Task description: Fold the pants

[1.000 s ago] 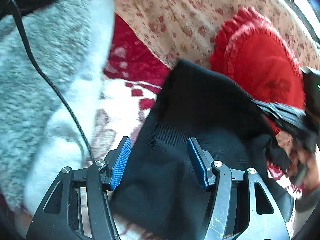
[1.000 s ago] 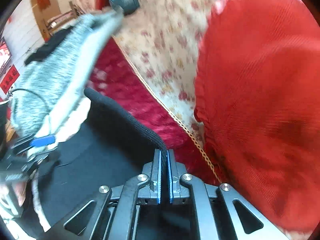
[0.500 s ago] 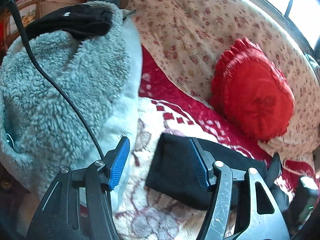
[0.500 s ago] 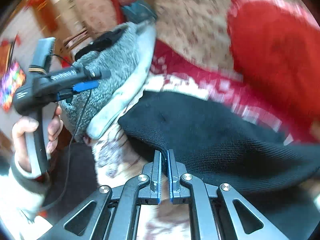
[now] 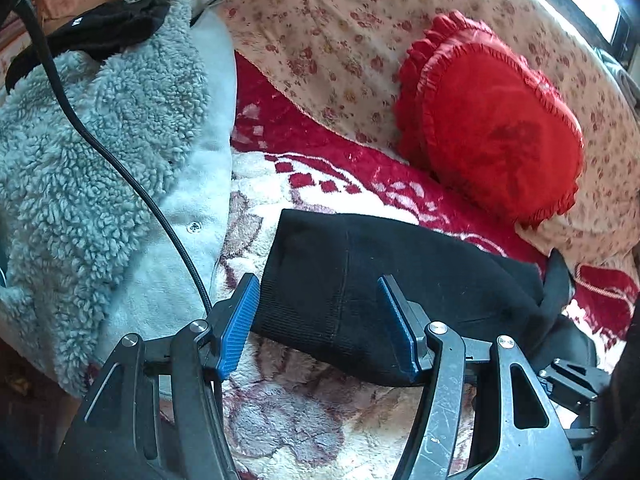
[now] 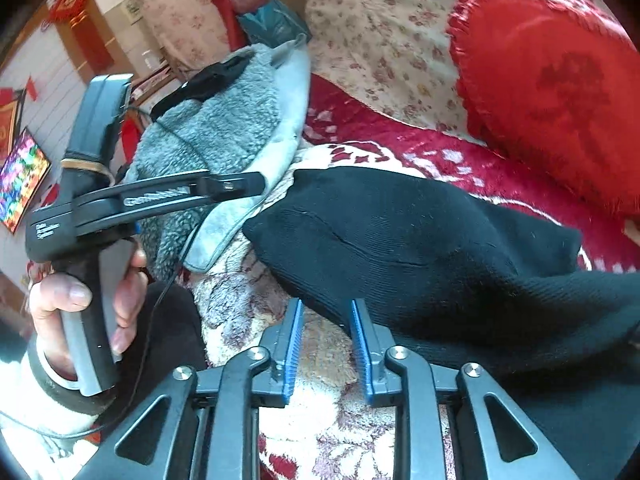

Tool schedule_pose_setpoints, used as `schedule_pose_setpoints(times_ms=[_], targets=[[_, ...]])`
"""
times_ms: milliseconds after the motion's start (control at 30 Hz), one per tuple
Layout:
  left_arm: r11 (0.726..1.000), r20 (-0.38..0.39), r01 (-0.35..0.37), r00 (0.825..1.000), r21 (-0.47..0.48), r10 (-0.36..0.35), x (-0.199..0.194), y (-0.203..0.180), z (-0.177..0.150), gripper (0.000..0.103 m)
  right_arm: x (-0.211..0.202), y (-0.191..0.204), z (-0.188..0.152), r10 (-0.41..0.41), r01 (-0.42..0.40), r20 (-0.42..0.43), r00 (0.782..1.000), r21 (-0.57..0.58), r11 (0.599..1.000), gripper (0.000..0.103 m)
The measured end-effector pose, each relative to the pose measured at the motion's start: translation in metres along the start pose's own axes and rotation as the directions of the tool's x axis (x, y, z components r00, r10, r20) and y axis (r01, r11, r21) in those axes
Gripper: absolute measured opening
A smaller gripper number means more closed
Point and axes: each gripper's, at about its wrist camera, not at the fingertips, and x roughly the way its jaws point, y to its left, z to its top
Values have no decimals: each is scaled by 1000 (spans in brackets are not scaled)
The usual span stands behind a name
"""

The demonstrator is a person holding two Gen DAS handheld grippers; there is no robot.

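The folded black knit pants (image 5: 384, 292) are lying on the red-and-cream plush blanket (image 5: 304, 412) covering the bed, between the grey fleece jacket (image 5: 100, 168) and the red heart-shaped frilled cushion (image 5: 492, 120). The left gripper (image 5: 320, 324) is hovering with its fingers wide apart, the pants' near end showing between them. The right gripper (image 6: 326, 340) is holding its fingers partly apart at the pants' near edge, clamping nothing.

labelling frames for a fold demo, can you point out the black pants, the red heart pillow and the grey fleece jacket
black pants (image 5: 360, 280), left wrist view, middle of the folded cloth
red heart pillow (image 5: 492, 128), left wrist view, centre of its face
grey fleece jacket (image 5: 100, 152), left wrist view, fuzzy lining
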Motion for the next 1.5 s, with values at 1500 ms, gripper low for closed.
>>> schedule_pose_setpoints(times_ms=[1500], targets=[[989, -52, -73, 995, 132, 81, 66, -37, -6, 78, 12, -158, 34, -265, 265, -49, 963, 349, 899, 7]])
